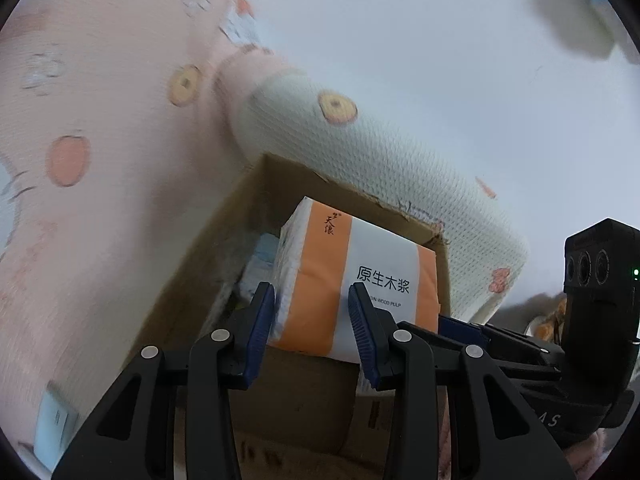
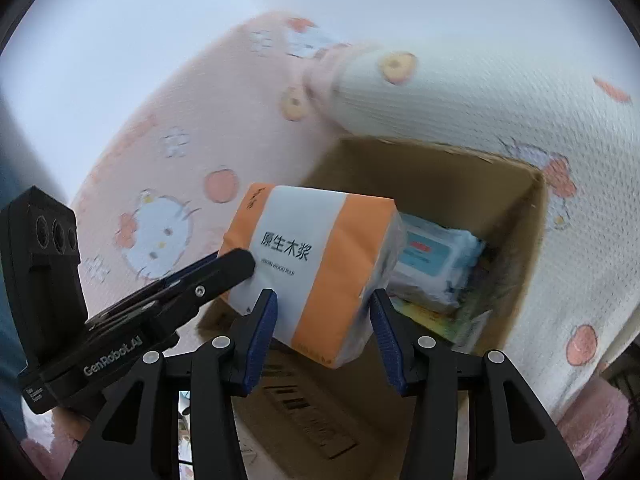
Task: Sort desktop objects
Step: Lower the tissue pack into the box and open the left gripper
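Note:
An orange and white tissue pack [image 1: 352, 276] with Chinese print hangs over an open cardboard box [image 1: 224, 248]. My left gripper [image 1: 312, 320] is shut on one end of the pack, its blue pads pressing both faces. My right gripper [image 2: 324, 320] is shut on the other end of the pack [image 2: 316, 264], above the box [image 2: 516, 208]. The left gripper's fingers [image 2: 224, 268] show in the right wrist view, and the right gripper's body [image 1: 596, 288] shows in the left wrist view.
A blue wet-wipe pack [image 2: 436, 260] and colourful flat items [image 2: 444, 320] lie inside the box. A pink and white Hello Kitty cushion [image 2: 192, 168] stands behind the box, also in the left wrist view [image 1: 100, 152]. A pale wall is behind it.

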Tool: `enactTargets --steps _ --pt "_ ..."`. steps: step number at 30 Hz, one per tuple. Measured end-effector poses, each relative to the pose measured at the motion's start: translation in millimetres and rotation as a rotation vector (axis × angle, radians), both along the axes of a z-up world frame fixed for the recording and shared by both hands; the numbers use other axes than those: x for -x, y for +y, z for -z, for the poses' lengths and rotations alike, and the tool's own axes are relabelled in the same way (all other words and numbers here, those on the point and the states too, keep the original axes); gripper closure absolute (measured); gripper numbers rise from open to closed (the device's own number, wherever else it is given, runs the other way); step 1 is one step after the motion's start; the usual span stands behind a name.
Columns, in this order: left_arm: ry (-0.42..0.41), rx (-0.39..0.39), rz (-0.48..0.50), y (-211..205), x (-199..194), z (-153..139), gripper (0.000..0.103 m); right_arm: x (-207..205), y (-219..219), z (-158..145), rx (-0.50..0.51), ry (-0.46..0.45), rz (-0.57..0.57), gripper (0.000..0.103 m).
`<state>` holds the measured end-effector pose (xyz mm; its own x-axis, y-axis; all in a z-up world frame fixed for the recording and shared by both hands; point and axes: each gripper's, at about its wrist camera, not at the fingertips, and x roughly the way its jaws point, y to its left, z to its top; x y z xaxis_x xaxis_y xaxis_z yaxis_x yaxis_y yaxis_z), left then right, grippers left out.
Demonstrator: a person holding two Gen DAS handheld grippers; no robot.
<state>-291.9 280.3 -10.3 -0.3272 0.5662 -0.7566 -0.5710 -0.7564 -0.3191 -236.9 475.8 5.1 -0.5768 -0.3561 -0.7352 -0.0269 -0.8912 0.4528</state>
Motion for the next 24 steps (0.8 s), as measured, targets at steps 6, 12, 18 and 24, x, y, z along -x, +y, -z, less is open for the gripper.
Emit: enactTargets --steps 6,12,18,24 --pt "-0.104 0.047 0.009 34 40 33 0.061 42 25 27 -0.010 -0.103 0.026 0.057" --pt "-0.168 0.097 -0.012 55 74 63 0.061 87 33 50 -0.052 -0.199 0.011 0.060" --pt "-0.280 0.110 -0.053 60 96 93 0.065 122 33 69 -0.113 -0.310 -0.011 0.062" --pt "-0.281 0.178 -0.043 72 97 110 0.069 145 23 95 -0.196 -0.455 -0.055 0.064"
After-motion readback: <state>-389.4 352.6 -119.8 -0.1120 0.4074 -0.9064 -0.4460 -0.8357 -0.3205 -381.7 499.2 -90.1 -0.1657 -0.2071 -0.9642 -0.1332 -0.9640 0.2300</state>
